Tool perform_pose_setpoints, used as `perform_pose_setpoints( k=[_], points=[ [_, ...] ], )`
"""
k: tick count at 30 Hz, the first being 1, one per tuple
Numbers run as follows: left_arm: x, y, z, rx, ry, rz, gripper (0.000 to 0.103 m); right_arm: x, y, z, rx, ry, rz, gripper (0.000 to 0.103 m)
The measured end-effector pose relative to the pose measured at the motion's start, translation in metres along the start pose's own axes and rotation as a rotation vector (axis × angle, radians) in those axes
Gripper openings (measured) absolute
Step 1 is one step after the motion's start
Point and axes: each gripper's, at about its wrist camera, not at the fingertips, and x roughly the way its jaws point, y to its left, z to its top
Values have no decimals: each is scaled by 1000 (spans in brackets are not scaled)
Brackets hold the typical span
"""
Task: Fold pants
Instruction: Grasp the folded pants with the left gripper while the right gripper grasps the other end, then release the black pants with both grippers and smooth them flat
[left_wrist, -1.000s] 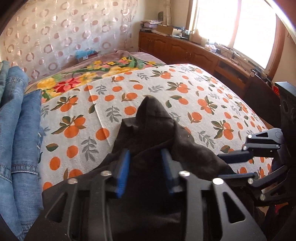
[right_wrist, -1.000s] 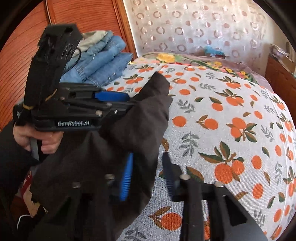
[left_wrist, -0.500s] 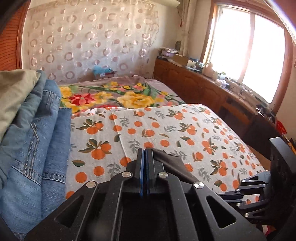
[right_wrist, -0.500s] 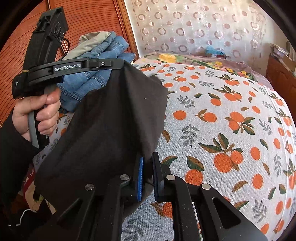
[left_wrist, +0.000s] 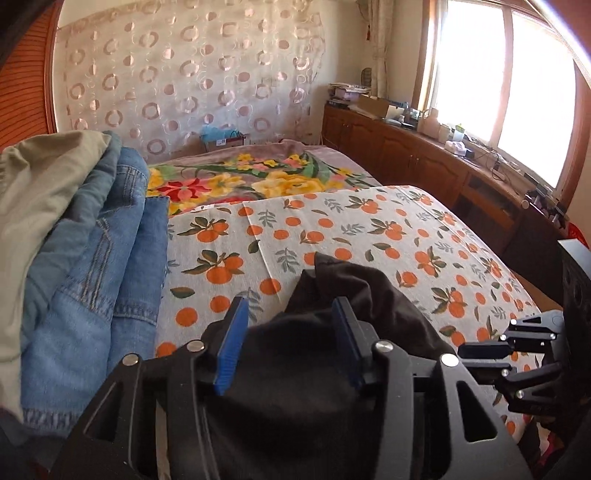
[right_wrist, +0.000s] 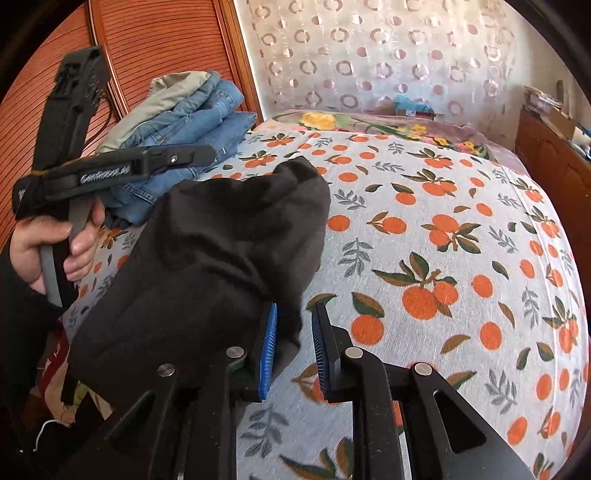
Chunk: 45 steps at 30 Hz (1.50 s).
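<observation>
The black pants lie bunched at the near edge of the bed; in the left wrist view the pants fill the foreground. My left gripper is open with black cloth lying between and under its blue pads, and it also shows in the right wrist view, above the pants. My right gripper is open at the right edge of the pants, a cloth fold hanging just between its pads. It also shows at the right of the left wrist view.
The bed has an orange-print sheet with a floral blanket behind it. A stack of folded jeans sits on the left side of the bed. A wooden cabinet runs under the window at right.
Both grippers were shut on the black pants half a second ago and have opened. The pants have dropped back onto the bed from their lifted position.
</observation>
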Motion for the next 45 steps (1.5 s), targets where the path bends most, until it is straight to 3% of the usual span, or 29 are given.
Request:
perform_pose_setpoints(
  k=[2,9,17,21,25,28,36,40,45],
  points=[
    [-7,-4,-10,11,10,9,67,-5,5,-4,-2,-8,8,22],
    [-40,-7,-55,-39,28,38,68,-25,22,-25,-11,-26,-1,39],
    [-70,-10,-112,-94,94,86,68,-40,35,-50,8,-27,-4,39],
    [-77,-15,-133,-100,135,79,68,-42,40,-57,9,-20,1,39],
    [-87,-22,-144,-105,128,73,67,-44,43,-62,15,-7,6,39],
    [-96,-23,-150,-131,111,26,54,-42,44,-64,18,-5,11,39],
    [-99,-33,-154,-116,109,2,33,-41,44,-66,26,-3,13,39],
    [-98,-38,-155,-93,110,-1,12,-41,44,-67,26,-5,14,39],
    [-103,-37,-156,-107,101,-13,7,-41,45,-68,31,-9,17,39]
  ],
)
